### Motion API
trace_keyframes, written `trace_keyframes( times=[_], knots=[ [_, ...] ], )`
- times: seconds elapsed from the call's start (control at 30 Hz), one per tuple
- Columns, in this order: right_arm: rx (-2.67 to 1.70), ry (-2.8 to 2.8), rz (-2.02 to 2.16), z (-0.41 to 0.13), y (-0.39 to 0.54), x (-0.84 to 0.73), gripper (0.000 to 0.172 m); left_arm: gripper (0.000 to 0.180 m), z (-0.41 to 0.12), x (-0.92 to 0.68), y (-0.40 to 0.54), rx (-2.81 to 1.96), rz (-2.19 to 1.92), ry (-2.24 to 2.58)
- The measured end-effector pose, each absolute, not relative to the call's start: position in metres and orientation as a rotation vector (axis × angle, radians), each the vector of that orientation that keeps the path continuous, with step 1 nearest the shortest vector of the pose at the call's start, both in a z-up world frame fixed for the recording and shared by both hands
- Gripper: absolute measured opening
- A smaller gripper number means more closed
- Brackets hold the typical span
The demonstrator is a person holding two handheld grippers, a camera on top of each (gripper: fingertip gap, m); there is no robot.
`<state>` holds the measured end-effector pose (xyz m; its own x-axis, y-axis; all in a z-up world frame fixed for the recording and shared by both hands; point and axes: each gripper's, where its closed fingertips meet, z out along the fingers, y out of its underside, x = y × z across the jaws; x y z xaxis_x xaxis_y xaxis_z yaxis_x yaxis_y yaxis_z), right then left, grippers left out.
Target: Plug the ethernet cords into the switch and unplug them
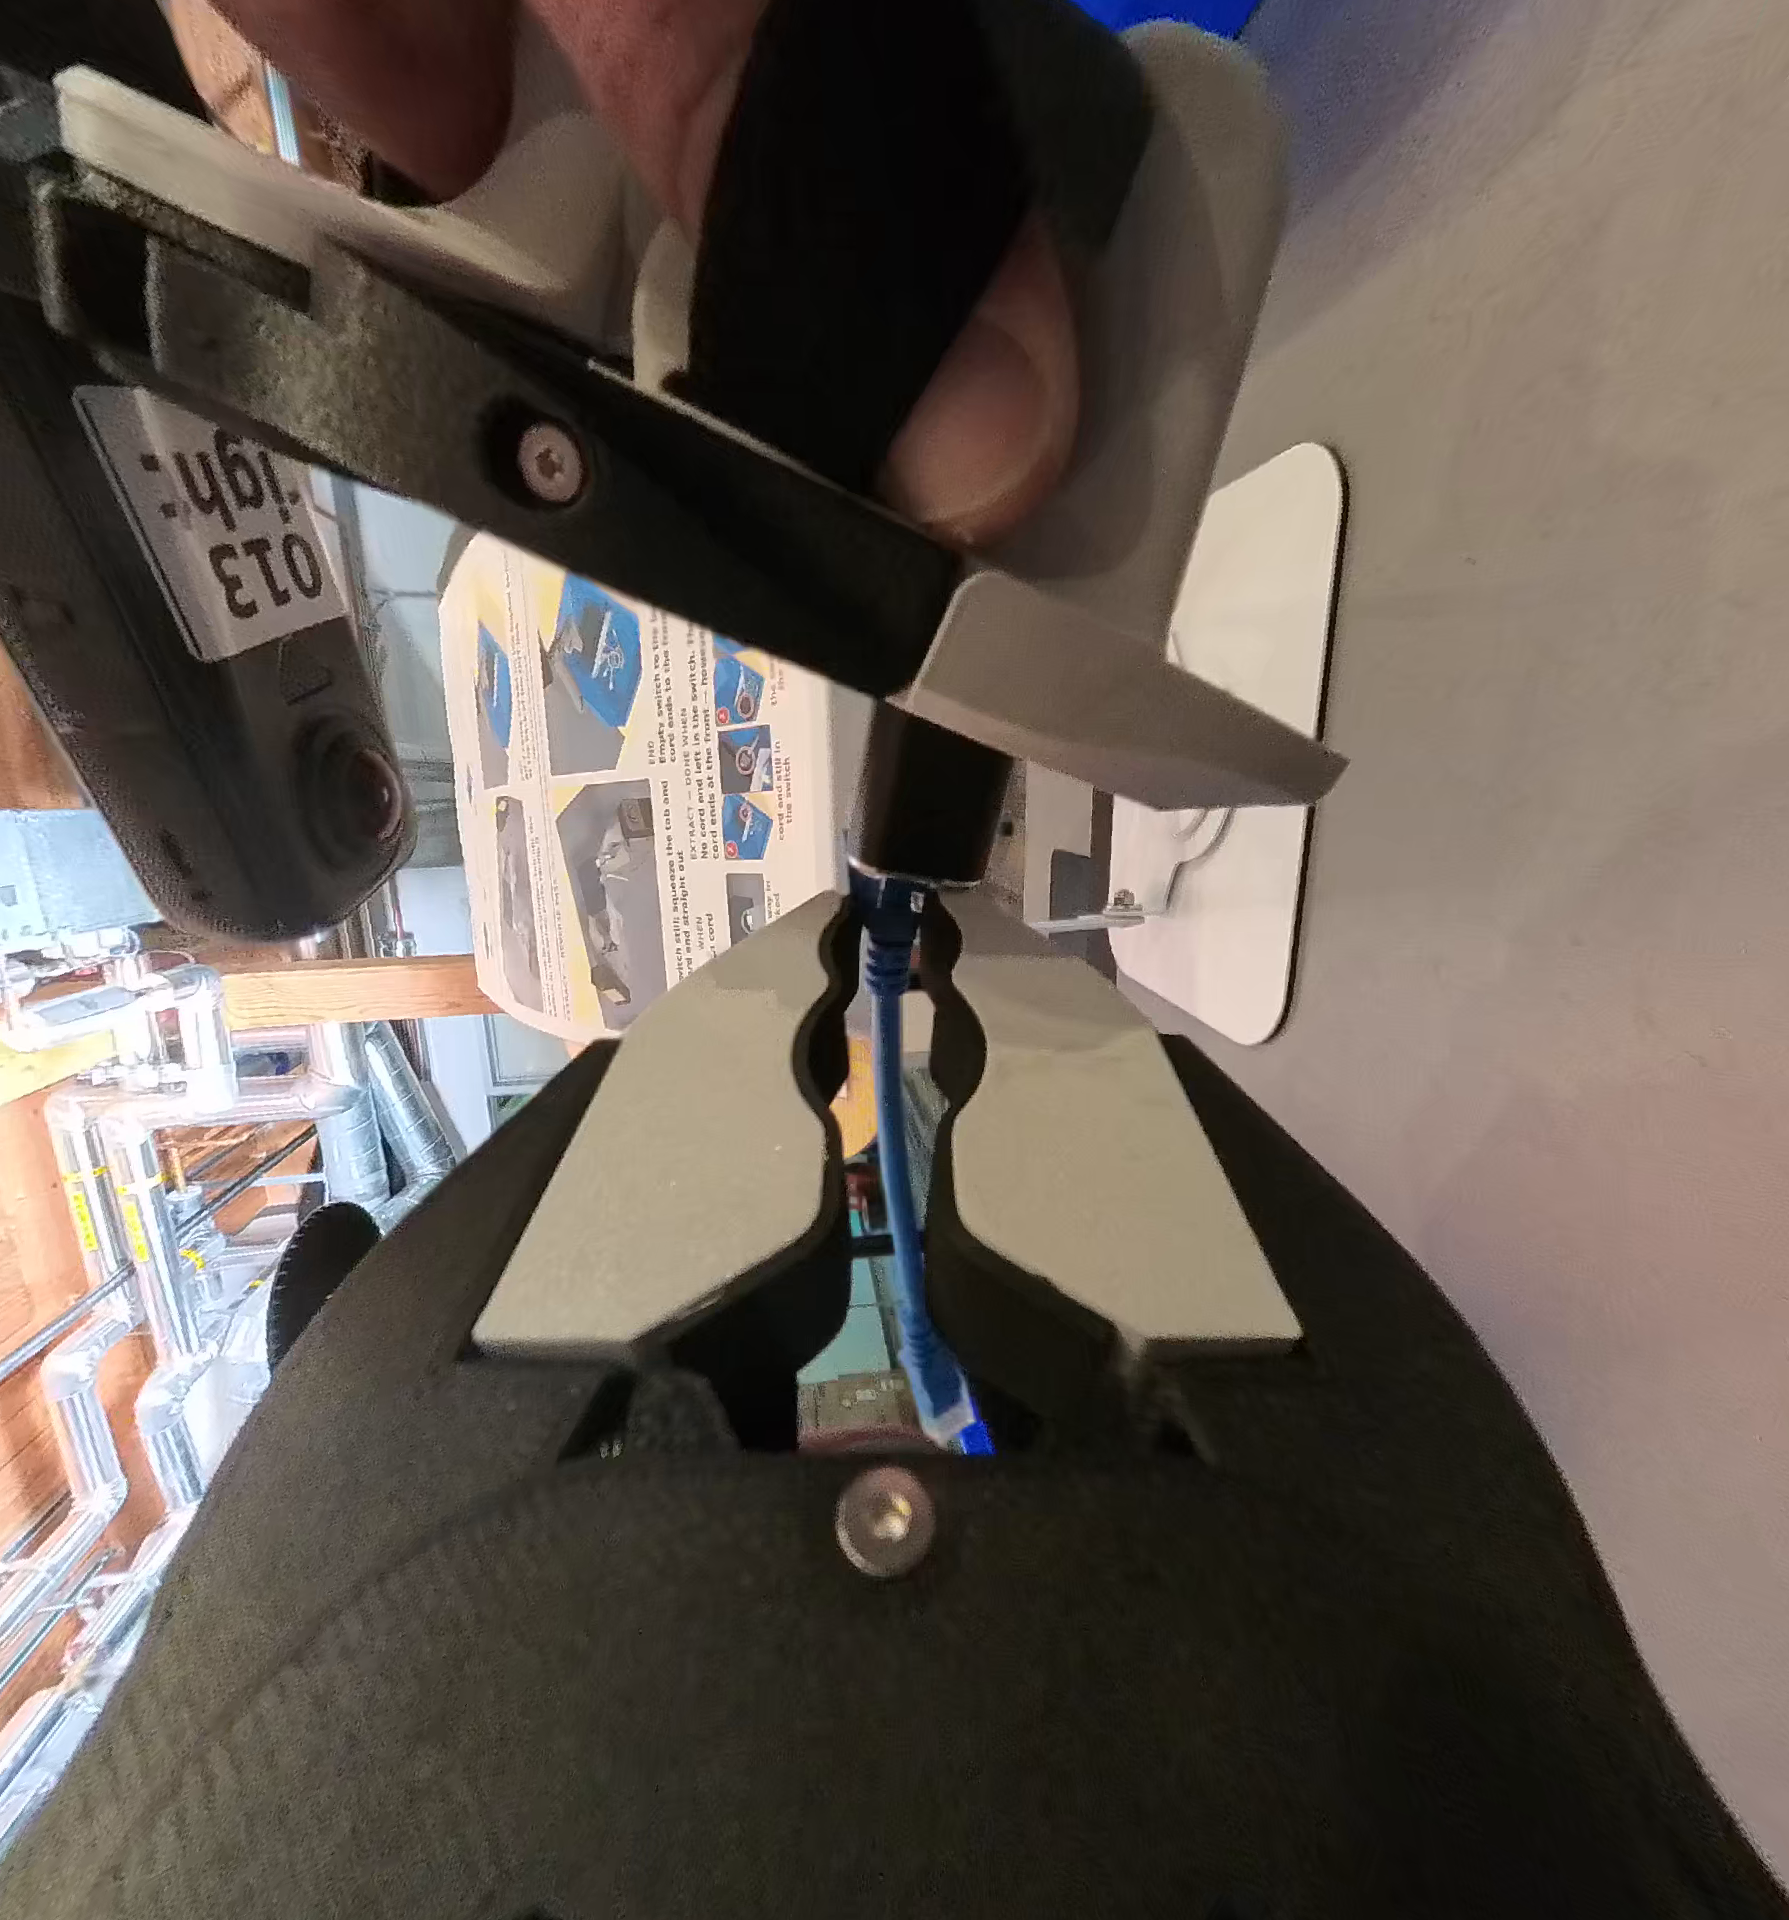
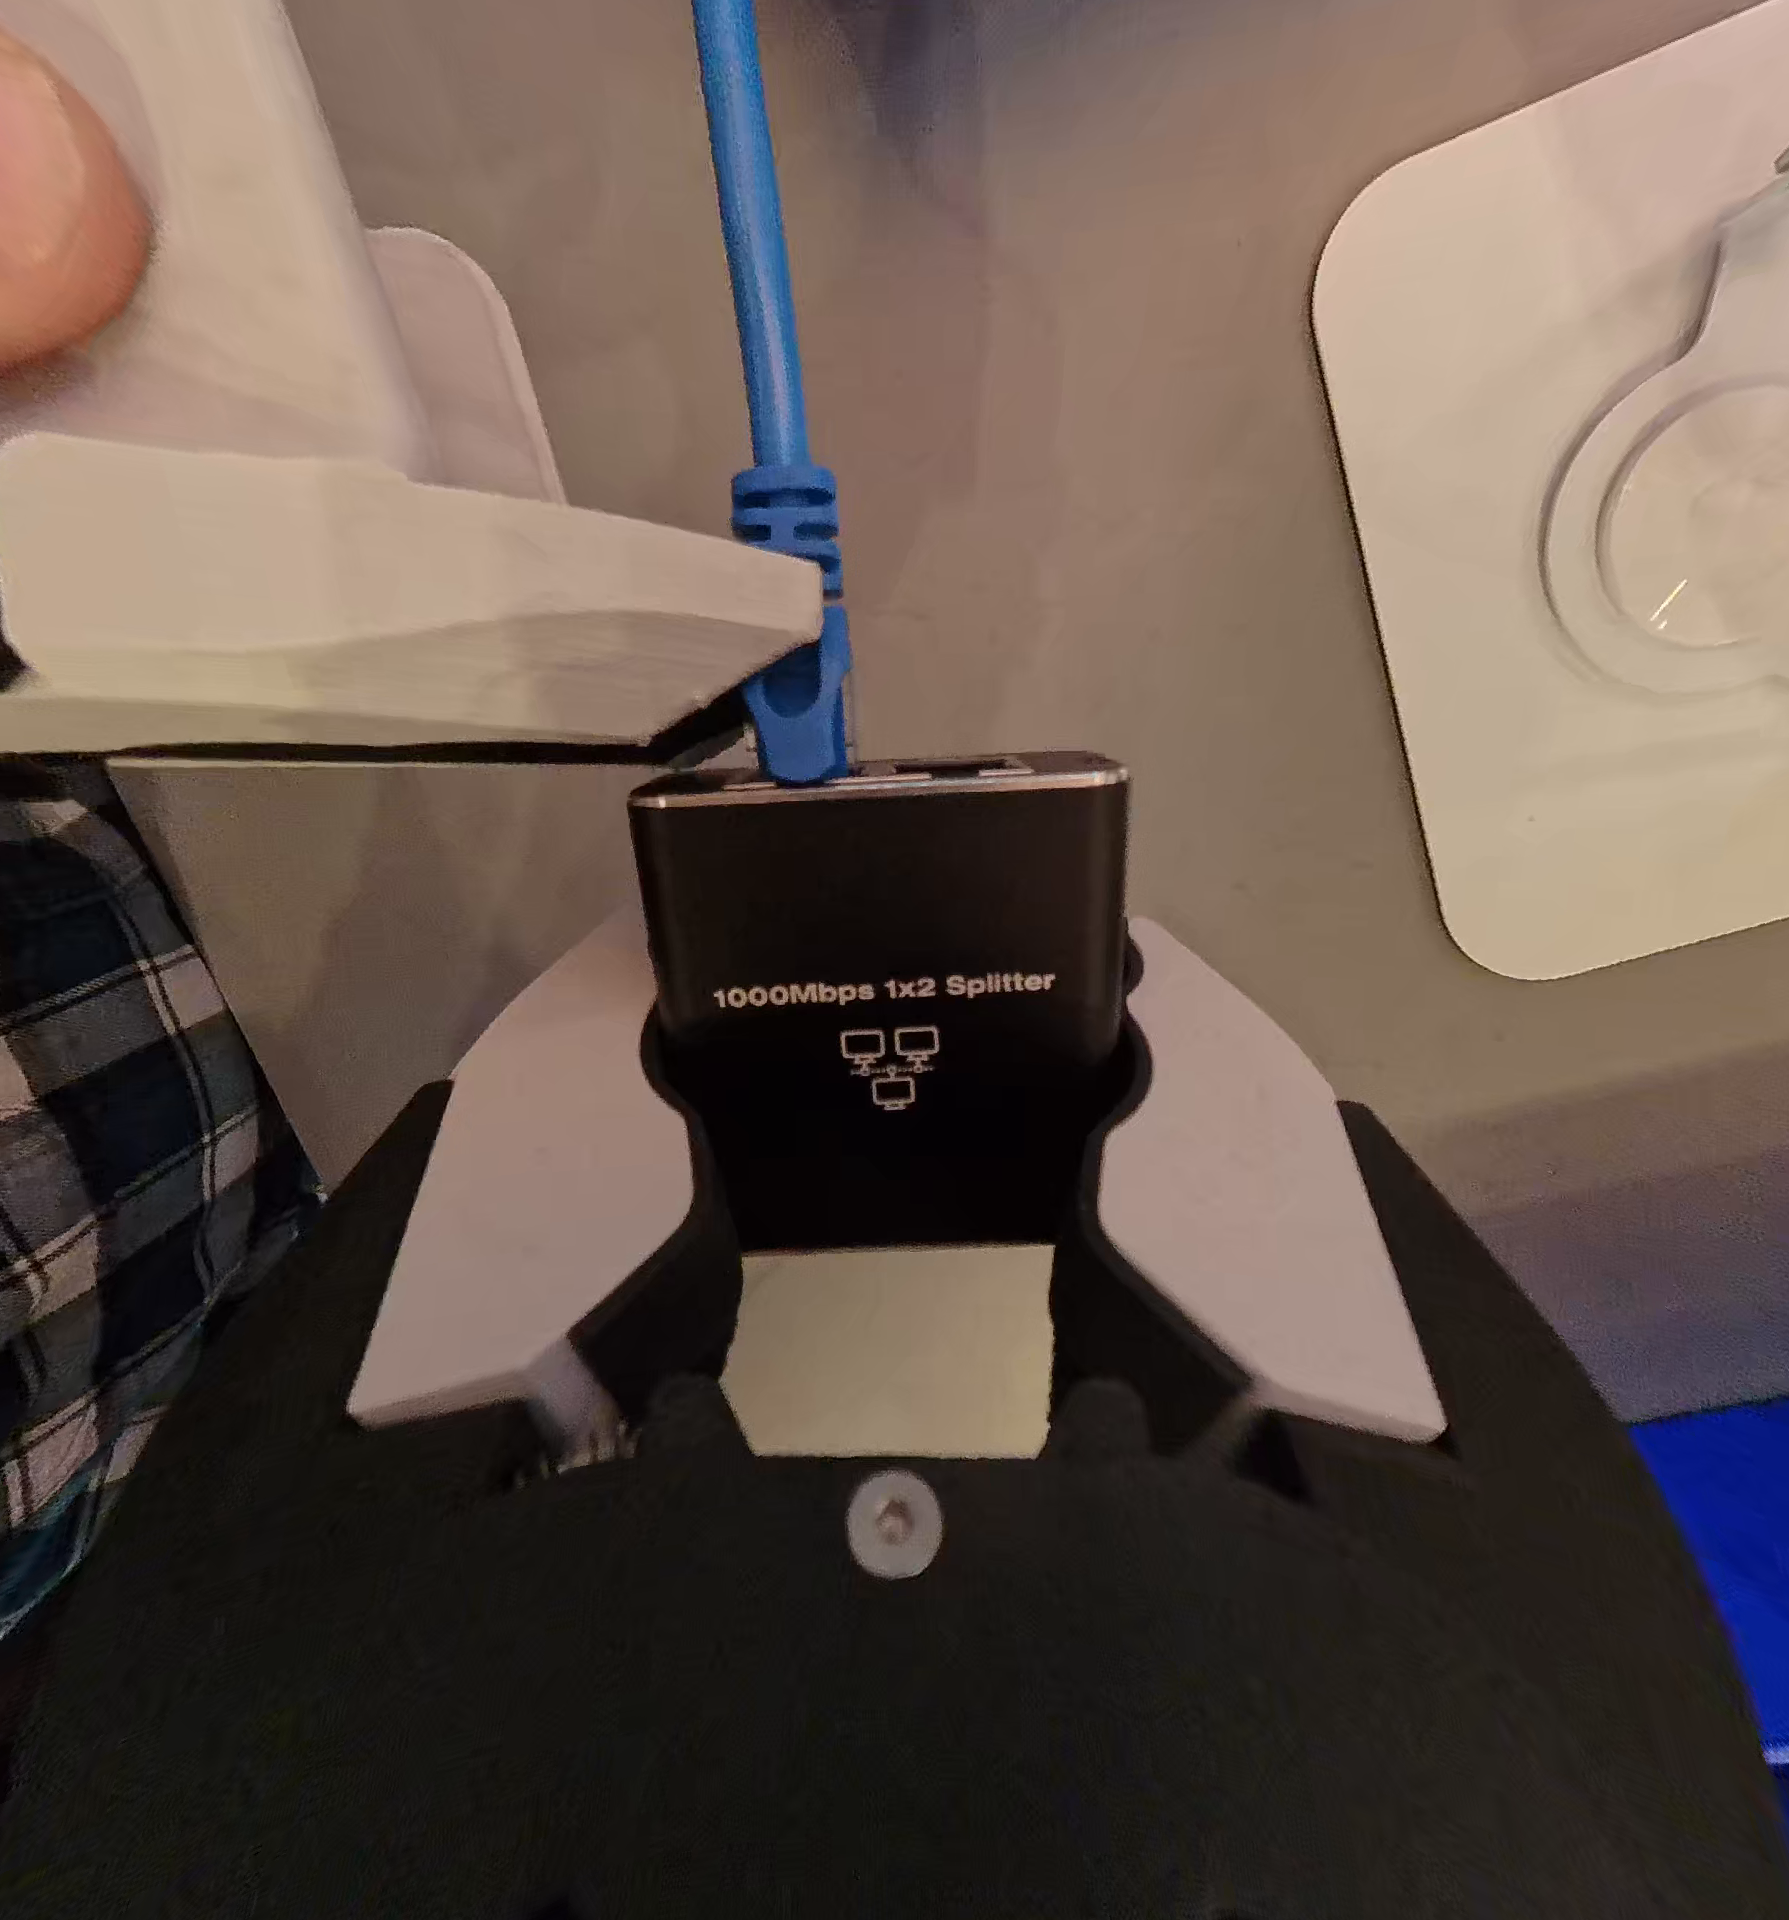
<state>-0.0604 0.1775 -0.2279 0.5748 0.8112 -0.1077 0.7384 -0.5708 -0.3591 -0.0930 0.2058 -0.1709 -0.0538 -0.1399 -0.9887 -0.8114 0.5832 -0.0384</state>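
Note:
My right gripper [image 2: 885, 940] is shut on a black switch [image 2: 869, 883] and holds it by its two sides with the ports facing away. A blue ethernet cord [image 2: 755, 312] has its plug [image 2: 802, 707] seated in the left port; the port beside it [image 2: 957, 769] is empty. My left gripper [image 1: 885, 920] is shut on the blue plug's boot [image 1: 888, 935], right at the switch [image 1: 931, 810]. The cord [image 1: 895, 1143] runs back between my left fingers, and its other plug [image 1: 937, 1392] hangs free. The left gripper's finger [image 2: 402, 613] reaches the plug from the left.
A white plate with a clear hook [image 2: 1596, 520] lies on the grey table [image 1: 1596, 935], right of the switch. A printed instruction sheet [image 1: 599, 779] stands behind. A person's hand [image 1: 973, 416] holds the right gripper, and a plaid sleeve [image 2: 59, 1143] is at the left. My hands' fingertips stand some 7 cm from each other.

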Motion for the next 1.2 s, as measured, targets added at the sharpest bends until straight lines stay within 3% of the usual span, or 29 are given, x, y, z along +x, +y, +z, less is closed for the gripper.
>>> trace_keyframes(
  times=[0.1,0.23,0.43,0.83,1.0,1.2],
  knots=[
    [-2.508,-1.284,0.439,-0.222,0.175,-0.065,0.077,0.010,-0.164,-0.096,0.204,-0.826,0.588,1.540],
    [-2.484,-1.323,0.449,-0.220,0.171,-0.067,0.077,0.027,-0.152,-0.110,0.203,-0.888,0.545,1.496],
    [-2.504,-1.311,0.446,-0.227,0.162,-0.058,0.077,0.028,-0.133,-0.154,0.200,-0.989,0.523,1.418],
    [-2.447,-1.324,0.515,-0.224,0.147,-0.067,0.077,0.031,-0.182,-0.288,0.242,-1.299,0.604,1.374],
    [-2.461,-1.396,0.498,-0.231,0.147,-0.086,0.077,0.046,-0.174,-0.259,0.220,-1.196,0.511,1.384],
    [-2.442,-1.474,0.542,-0.229,0.143,-0.117,0.078,0.042,-0.184,-0.194,0.201,-1.058,0.516,1.466]
  ],
)
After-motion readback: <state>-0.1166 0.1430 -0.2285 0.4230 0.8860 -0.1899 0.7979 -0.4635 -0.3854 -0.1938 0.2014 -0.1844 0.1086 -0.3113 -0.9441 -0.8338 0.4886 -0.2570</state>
